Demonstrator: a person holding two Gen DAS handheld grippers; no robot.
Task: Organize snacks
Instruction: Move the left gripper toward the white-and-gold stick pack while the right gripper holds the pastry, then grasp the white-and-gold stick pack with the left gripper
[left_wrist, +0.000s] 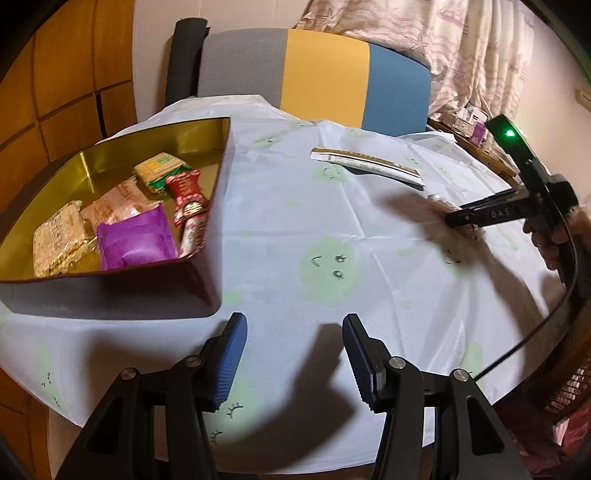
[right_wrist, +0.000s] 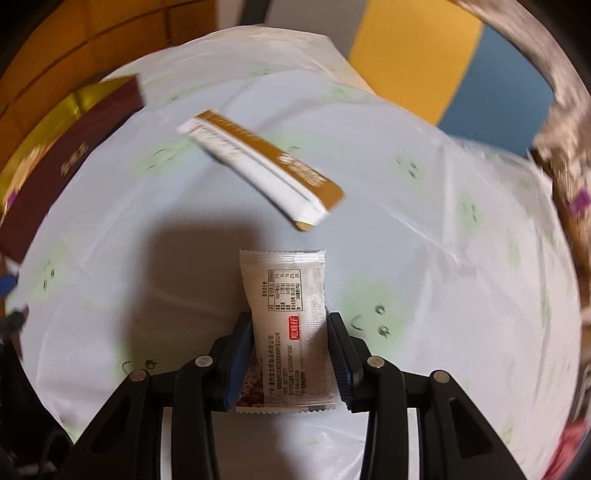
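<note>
The step in hand is carrying one snack to the box. The right claw (right_wrist: 290, 350) has a white sachet (right_wrist: 286, 325) between its pads: the left pad presses its edge, while the right pad looks just at or barely off the other edge, so the grip seems loose (the blur makes this hard to settle). The sachet hangs over the bench (right_wrist: 443, 277), clear of the cloth. Beyond it a long brown-and-white stick pack (right_wrist: 262, 168) lies flat on the bench. The box (left_wrist: 110, 295) sits at the far left, already holding several snacks, among them a purple pouch (left_wrist: 136, 240). The left claw (left_wrist: 293, 363) is about half open with nothing in it, over bare cloth beside the box. Next, I judge, the right claw must cross leftward, clear the box wall, and release inside; the stick pack waits after.
</note>
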